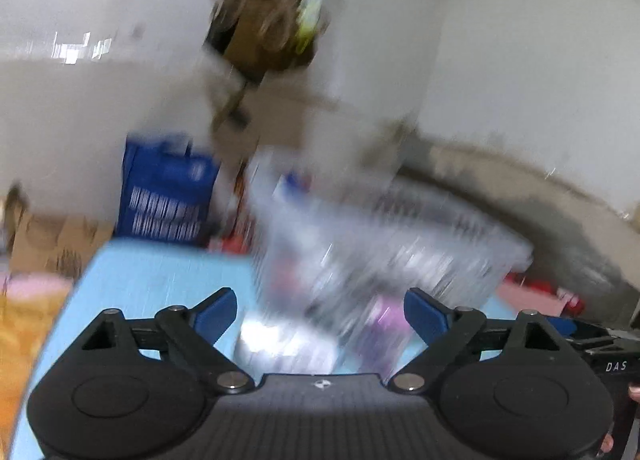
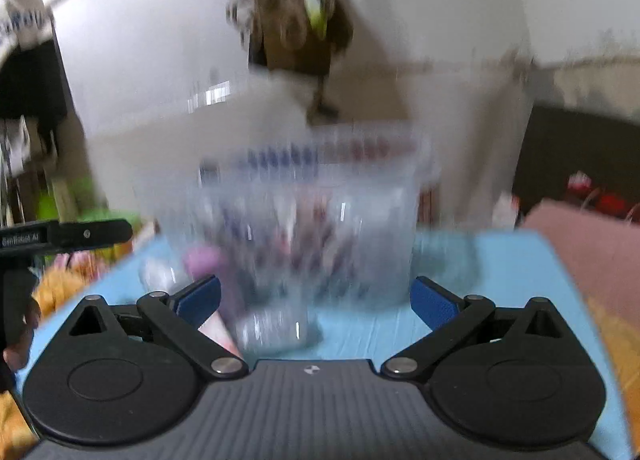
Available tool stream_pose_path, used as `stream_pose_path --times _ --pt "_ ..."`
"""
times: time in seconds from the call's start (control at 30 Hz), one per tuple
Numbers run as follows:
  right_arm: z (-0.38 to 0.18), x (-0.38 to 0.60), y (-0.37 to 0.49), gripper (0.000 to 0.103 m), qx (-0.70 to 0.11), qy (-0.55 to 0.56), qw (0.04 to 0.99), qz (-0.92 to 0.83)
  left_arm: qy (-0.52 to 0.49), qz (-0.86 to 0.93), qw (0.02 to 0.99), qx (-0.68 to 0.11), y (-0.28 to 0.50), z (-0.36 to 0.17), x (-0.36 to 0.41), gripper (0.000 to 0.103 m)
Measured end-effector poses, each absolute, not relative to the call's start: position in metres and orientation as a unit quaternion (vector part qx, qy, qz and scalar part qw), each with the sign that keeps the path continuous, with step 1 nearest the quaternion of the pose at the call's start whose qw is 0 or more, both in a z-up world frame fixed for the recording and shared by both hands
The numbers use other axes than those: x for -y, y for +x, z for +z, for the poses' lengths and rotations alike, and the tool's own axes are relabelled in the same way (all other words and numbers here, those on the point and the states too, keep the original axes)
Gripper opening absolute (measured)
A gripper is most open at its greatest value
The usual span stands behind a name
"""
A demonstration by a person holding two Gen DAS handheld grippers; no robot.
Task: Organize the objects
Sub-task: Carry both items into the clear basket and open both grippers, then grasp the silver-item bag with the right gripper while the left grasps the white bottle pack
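Observation:
Both views are motion-blurred. A clear plastic bin with several small items inside stands on a light blue table. It also shows in the right wrist view. In front of it lie a pink-purple tube and a clear shiny packet; the packet and a purple item show in the left wrist view. My left gripper is open and empty, just short of the bin. My right gripper is open and empty, facing the bin.
A blue bag and cardboard boxes stand behind the table on the left. A brown hanging bundle is on the white wall. A pink surface lies to the right. The left gripper's body shows at the right view's left edge.

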State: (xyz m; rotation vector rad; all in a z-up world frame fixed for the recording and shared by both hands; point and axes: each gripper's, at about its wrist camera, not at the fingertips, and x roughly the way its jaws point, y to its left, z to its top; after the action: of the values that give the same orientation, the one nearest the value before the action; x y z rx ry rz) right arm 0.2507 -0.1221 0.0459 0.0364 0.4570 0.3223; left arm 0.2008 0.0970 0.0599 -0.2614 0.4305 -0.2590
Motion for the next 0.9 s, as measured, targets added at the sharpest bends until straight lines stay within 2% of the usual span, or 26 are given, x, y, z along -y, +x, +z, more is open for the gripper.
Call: stream_pose_path --times 0.13,0.2,0.33,0.73,0.83,0.9 --pt "0.033 0.111 0.266 0.089 -0.267 0.017 0.947 0.176 -0.118 -0.119 0.957 -0.237 0.209 0.045 -0.098 0.091" --pt "0.03 0.111 0.272 0.088 -0.278 0.034 0.942 0.185 -0.119 -0.127 0.955 -0.24 0.214 0.042 -0.094 0.091" --pt "0.022 0.102 0.28 0.077 -0.298 0.021 0.934 0.194 -0.097 -0.123 0.953 -0.259 0.222 0.034 -0.085 0.091" --pt "0.02 0.096 0.284 0.074 -0.298 0.003 0.93 0.215 -0.085 -0.11 0.948 -0.286 0.237 0.029 -0.074 0.091" --pt "0.018 0.101 0.289 0.067 -0.304 0.025 0.923 0.236 -0.101 -0.124 0.941 -0.298 0.239 0.026 -0.077 0.091" --pt "0.017 0.104 0.294 0.065 -0.31 0.043 0.918 0.245 -0.108 -0.129 0.938 -0.302 0.24 0.024 -0.079 0.091"
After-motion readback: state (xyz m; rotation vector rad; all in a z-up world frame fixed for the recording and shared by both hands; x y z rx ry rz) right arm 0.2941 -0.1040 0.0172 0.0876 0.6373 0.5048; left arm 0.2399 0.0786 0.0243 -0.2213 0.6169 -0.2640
